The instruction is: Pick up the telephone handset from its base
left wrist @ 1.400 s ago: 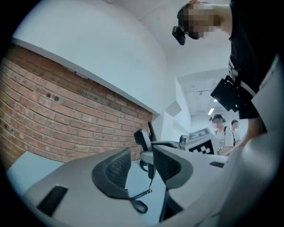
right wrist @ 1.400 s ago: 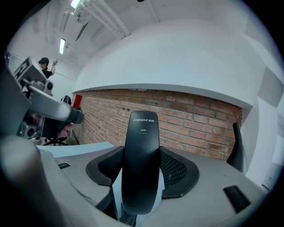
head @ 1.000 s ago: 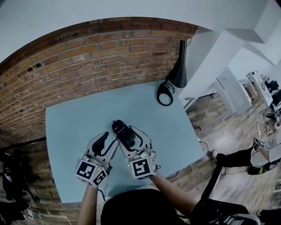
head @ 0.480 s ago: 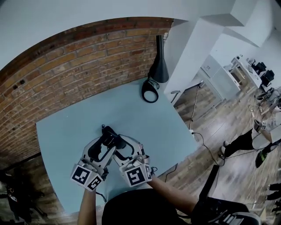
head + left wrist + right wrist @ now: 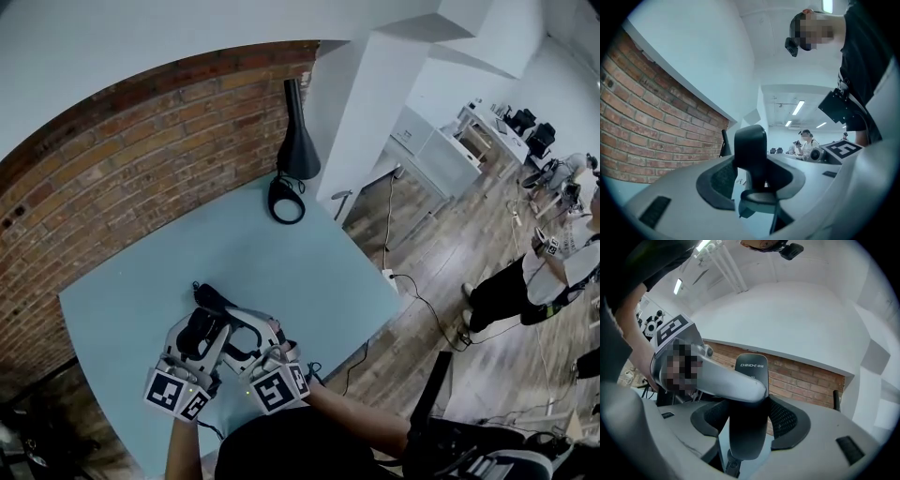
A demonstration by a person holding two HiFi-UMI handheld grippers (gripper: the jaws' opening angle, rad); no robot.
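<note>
Since a second ago my left gripper (image 5: 200, 325) has come across from beside the phone. Both grippers now have the black handset (image 5: 204, 298) between their jaws, where before only the right gripper (image 5: 242, 337) had it. The left jaws are closing, and the left gripper view shows their pads already against the handset's two sides. The right gripper view shows the right pads pinching the handset further along. Only the right gripper view shows the white lettering (image 5: 752, 365) at the handset's top and one left jaw crossing in front of it. Only the left gripper view shows a rounded dark part under the handset and a cord (image 5: 779, 220) leading down from it; I cannot tell whether that part is the base. The head view alone places everything. The handset stands upright just ahead of both grippers over the pale blue table (image 5: 281, 262), close to its near edge and nearer its left edge than its right. I cannot tell whether it touches the surface. A black lamp (image 5: 298, 141) stands at the far corner against the brick wall (image 5: 122, 159).
</note>
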